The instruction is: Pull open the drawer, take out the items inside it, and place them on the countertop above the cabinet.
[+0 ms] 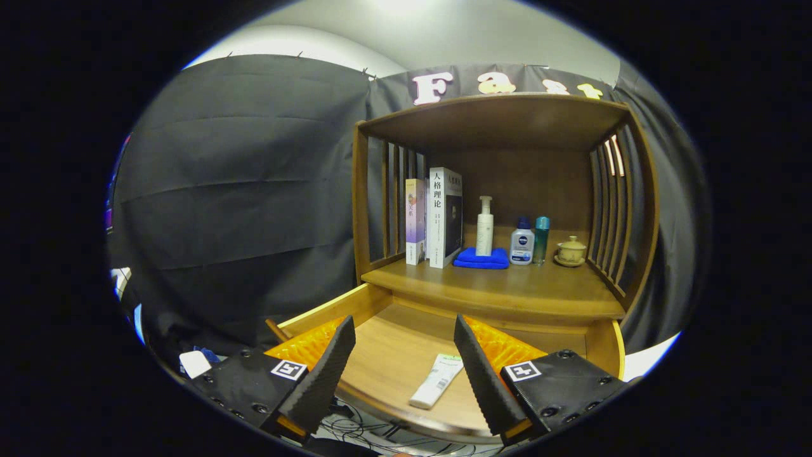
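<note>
The drawer (393,343) stands pulled open below the wooden cabinet (501,190), its pale wood floor in full sight. One item lies inside it: a white tube (438,381) with a green end, flat on the drawer floor near the front edge, its length running slantwise from the front toward the back. It sits between the two fingers of the gripper (406,368), closer to the right finger, and touches neither.

The gripper is released, its jaws spread wide and holding nothing. The dark ribbed fingers (327,368) reach over the drawer's front, with orange padding behind them and a square black-and-white marker on each black finger base.

Above the drawer, the tabletop (495,289) of the cabinet carries a row of things toward its back. At the left, two books (438,216) stand upright, side by side. Next to them a folded blue cloth (482,257) lies flat with a white pump bottle (485,225) upright on it. Just beside the cloth stand a small white bottle with a dark cap (522,241) and a slim teal bottle (541,240), close together. Further right a small lidded cup on a saucer (571,251) sits near the slatted side wall (609,209). A wooden top board roofs the niche.

Below the drawer's front, some dark cables (368,425) lie on a light surface.
</note>
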A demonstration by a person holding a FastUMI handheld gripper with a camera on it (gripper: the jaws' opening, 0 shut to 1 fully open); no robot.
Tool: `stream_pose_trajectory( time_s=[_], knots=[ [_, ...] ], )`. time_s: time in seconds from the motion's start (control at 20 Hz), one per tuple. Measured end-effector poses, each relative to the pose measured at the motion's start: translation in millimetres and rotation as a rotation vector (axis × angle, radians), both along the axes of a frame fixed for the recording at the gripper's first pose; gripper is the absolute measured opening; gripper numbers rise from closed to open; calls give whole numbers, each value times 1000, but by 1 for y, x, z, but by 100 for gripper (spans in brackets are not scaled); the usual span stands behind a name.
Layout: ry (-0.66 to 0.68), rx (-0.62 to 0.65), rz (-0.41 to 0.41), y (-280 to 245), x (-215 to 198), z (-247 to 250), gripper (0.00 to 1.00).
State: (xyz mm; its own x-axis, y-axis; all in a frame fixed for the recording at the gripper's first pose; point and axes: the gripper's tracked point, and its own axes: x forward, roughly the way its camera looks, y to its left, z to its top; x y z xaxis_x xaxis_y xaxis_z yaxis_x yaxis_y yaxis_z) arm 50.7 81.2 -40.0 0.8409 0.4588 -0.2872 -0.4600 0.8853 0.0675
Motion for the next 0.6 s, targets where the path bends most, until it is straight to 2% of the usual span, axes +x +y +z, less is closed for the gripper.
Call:
stream_pose_trajectory(
  time_s=[0.3,0.6],
  knots=[
    [164,-139,95,-1,65,-30,97],
    [327,-265,165,7,83,-86,98]
  ],
)
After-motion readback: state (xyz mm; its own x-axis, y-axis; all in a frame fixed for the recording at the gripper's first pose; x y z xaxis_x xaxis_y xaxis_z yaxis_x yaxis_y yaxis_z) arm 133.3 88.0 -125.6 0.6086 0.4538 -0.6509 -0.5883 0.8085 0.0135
